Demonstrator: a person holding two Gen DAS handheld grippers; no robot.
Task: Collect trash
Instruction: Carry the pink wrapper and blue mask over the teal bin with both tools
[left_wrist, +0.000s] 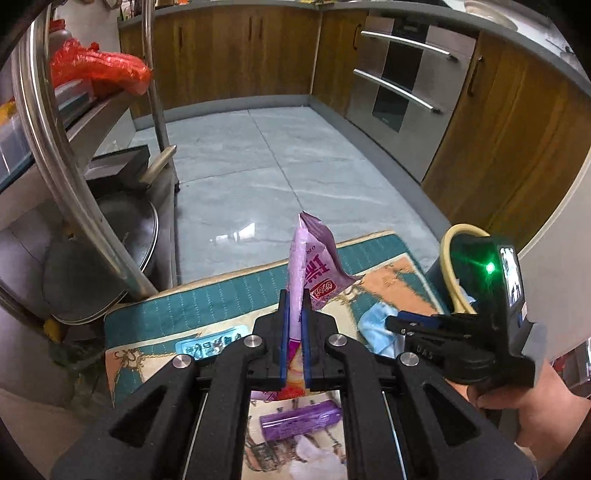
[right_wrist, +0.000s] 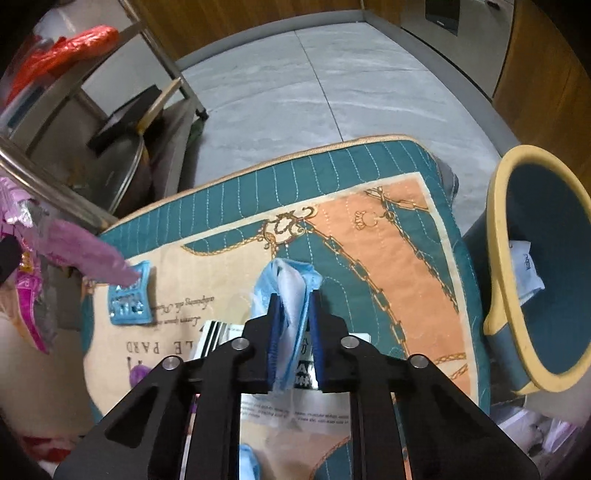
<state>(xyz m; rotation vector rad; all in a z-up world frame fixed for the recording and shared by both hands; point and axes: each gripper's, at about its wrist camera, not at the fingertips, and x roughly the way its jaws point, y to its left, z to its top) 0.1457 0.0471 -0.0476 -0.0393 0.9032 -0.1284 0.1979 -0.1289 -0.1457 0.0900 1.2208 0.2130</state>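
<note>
My left gripper (left_wrist: 294, 299) is shut on a pink-purple snack wrapper (left_wrist: 312, 258) and holds it above the quilted mat (left_wrist: 207, 302). The wrapper also shows at the left of the right wrist view (right_wrist: 85, 251). My right gripper (right_wrist: 294, 301) is shut on a light blue and white plastic wrapper (right_wrist: 290, 284) above the mat (right_wrist: 406, 236); it also shows in the left wrist view (left_wrist: 410, 321). A teal trash bin with a yellow rim (right_wrist: 546, 266) stands to the right of the mat, with a white packet inside. A purple roll (left_wrist: 299, 421) and a printed leaflet (right_wrist: 295, 410) lie on the mat.
A steel kitchen cart (left_wrist: 66, 155) with a red bag (left_wrist: 99, 70) and pans stands at the left. Wooden cabinets (left_wrist: 236, 48) and an oven (left_wrist: 402, 85) ring the grey tiled floor (left_wrist: 266, 166). More wrappers lie at the mat's near edge (left_wrist: 317, 458).
</note>
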